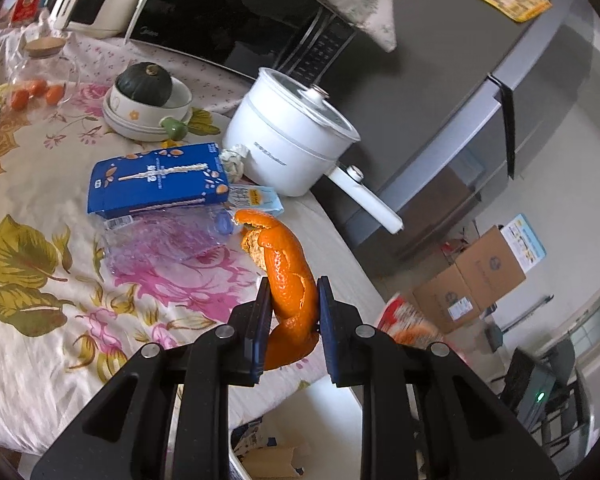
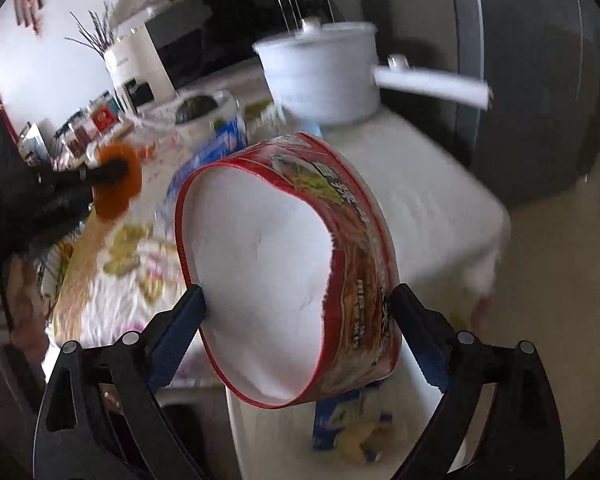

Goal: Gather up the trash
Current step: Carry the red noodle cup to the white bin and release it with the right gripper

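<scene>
My left gripper (image 1: 293,294) is shut on a curled orange peel (image 1: 284,264), held above the table's near edge. My right gripper (image 2: 298,294) is shut on a red instant-noodle bowl (image 2: 352,248), tipped on its side with its white inside facing me, above a white bin (image 2: 260,432). The left gripper with the peel shows blurred at the left of the right wrist view (image 2: 116,184). On the table lie a blue carton (image 1: 156,178), a crushed clear plastic bottle (image 1: 160,236) and a small light-blue pack (image 1: 256,198).
A white electric pot (image 1: 288,140) with a long handle stands at the table's far edge. Behind it are a microwave (image 1: 236,16) and a grey fridge (image 1: 480,80). A squash in stacked bowls (image 1: 148,100) and a glass jar (image 1: 40,72) stand at the back. Cardboard boxes (image 1: 472,276) sit on the floor.
</scene>
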